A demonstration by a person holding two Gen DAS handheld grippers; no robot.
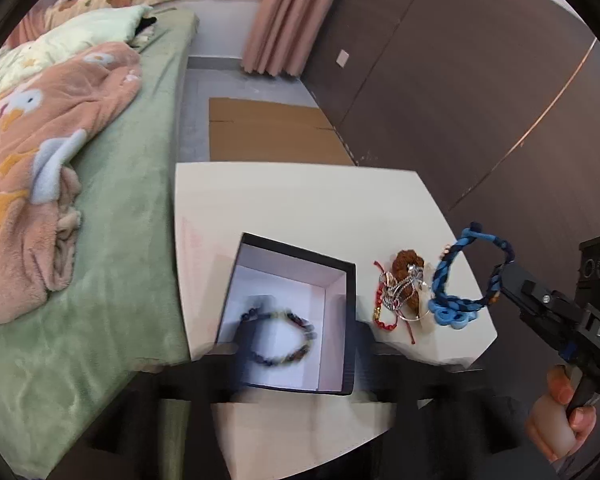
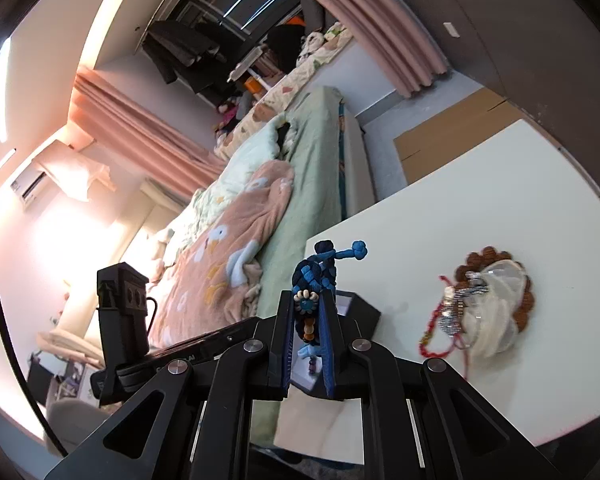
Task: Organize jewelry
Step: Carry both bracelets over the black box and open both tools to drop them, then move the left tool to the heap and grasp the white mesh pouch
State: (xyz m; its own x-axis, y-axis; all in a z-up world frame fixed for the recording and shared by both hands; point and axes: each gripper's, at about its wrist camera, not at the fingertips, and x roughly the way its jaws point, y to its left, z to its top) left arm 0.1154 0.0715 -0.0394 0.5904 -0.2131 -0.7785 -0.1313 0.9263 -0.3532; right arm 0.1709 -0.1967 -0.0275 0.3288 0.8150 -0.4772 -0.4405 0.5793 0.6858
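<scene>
A white table (image 1: 300, 200) stands beside a bed with a green cover (image 1: 140, 200) and a pink blanket (image 1: 40, 160). Near the table's front edge sits a black box (image 1: 350, 320) with a white inside, open at the top. A dark beaded bracelet (image 1: 278, 338) lies on the box floor, blurred in the left wrist view.

The left gripper (image 1: 296, 360) shows only as dark smeared shapes low in its own view, on either side of the box's near part; its fingers stand wide apart with nothing pressed between them.

The right gripper (image 2: 310, 344) is clamped on a blue braided bracelet (image 1: 466, 276), pinching it at one side of the loop. The loop hangs in the air above the table's right edge, its lower blue knot just beside the pile. A hand (image 1: 560, 412) grips the right gripper's handle.

Between the box and the blue bracelet lies a small pile on the table: a red cord bracelet (image 1: 380, 312), a silver chain (image 1: 404, 288), a brown bead bracelet (image 2: 526, 300) and a clear white pouch (image 2: 496, 320), all touching or overlapping.

A flattened cardboard sheet (image 1: 268, 132) lies on the floor beyond the table's far edge.
</scene>
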